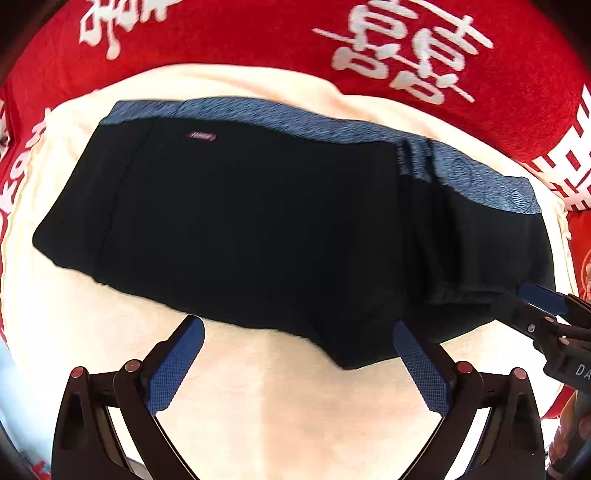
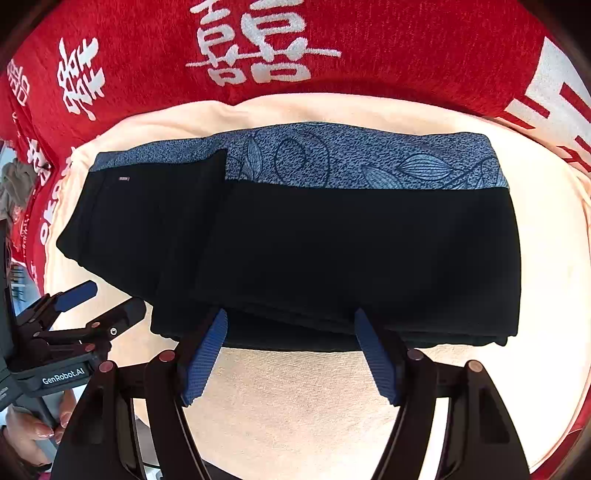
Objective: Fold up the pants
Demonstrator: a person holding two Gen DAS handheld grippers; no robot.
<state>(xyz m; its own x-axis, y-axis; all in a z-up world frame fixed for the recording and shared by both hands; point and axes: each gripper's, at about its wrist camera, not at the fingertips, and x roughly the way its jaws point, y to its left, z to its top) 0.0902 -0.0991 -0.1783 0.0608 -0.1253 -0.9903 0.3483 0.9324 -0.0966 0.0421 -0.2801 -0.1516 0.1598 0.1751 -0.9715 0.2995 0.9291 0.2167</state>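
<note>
Both tongs stand spread with nothing between their blue pads. Left tongs [image 1: 297, 363] hang over bare cream cloth [image 1: 280, 406] just short of the near edge of the pants [image 1: 236, 229]; their left finger is clear of the fabric, and the tip of the right finger [image 1: 417, 365] lies at the hem, whether touching I cannot tell. Right tongs [image 2: 291, 354] are less widely spread, and their fingertips [image 2: 210, 354] sit right at the near edge of the pants [image 2: 332, 251], seeming to overlap it, but no fabric is pinched between them.

Pants lie folded into a wide black stack on the cream cloth, which covers a red blanket [image 1: 258, 33] bearing large white characters. A blue-grey waistband [image 2: 351, 162] with a leaf pattern runs along the far edge. In the right wrist view, one black layer laps over the waistband on the left side, and a small label [image 2: 123, 178] shows near the far left corner. Several layers show at the near edge.

Each tongs shows at the edge of the other's view, side by side along the near edge of the pants. A hand [image 2: 33, 432] with painted nails grips the left handle.
</note>
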